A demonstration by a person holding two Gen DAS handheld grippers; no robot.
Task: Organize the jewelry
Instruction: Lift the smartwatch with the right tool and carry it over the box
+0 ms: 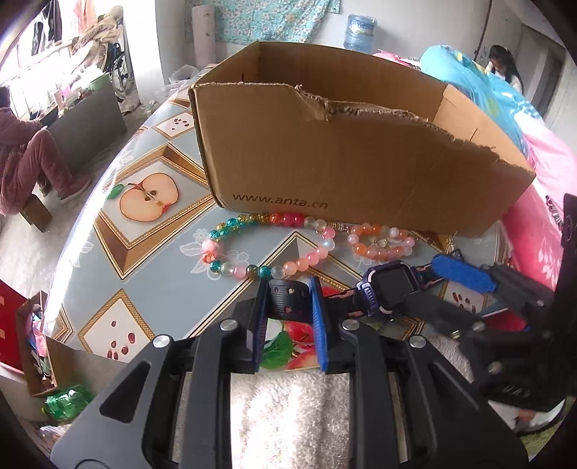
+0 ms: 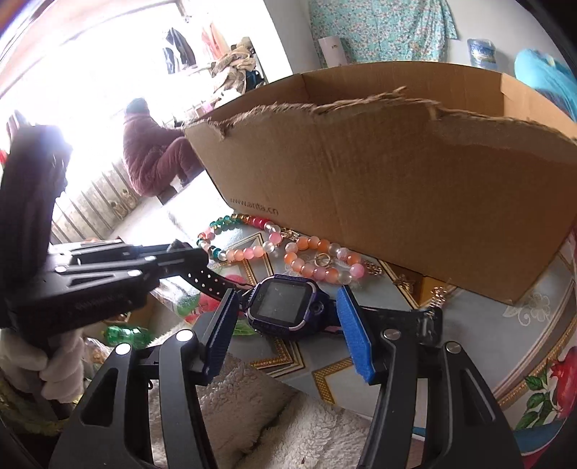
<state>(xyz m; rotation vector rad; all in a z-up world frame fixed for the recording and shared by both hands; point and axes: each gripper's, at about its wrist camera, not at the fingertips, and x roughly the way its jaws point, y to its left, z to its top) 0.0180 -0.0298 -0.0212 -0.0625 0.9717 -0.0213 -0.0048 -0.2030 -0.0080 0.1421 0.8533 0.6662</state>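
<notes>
The left hand-held gripper (image 1: 288, 292) pinches the perforated black strap (image 1: 288, 301) of a purple smartwatch (image 2: 285, 306) on the counter (image 1: 173, 288). Behind lie a multicoloured bead bracelet (image 1: 268, 249) and an orange one (image 1: 378, 243), against a torn cardboard box (image 1: 360, 155). The right hand-held gripper (image 2: 288, 321) stands half open, astride the watch, not pressing it.

Bright window (image 2: 72, 72) glare floods pale walls – floral curtain (image 1: 267, 18) hangs behind, clothes (image 2: 180, 47) on a rail.
</notes>
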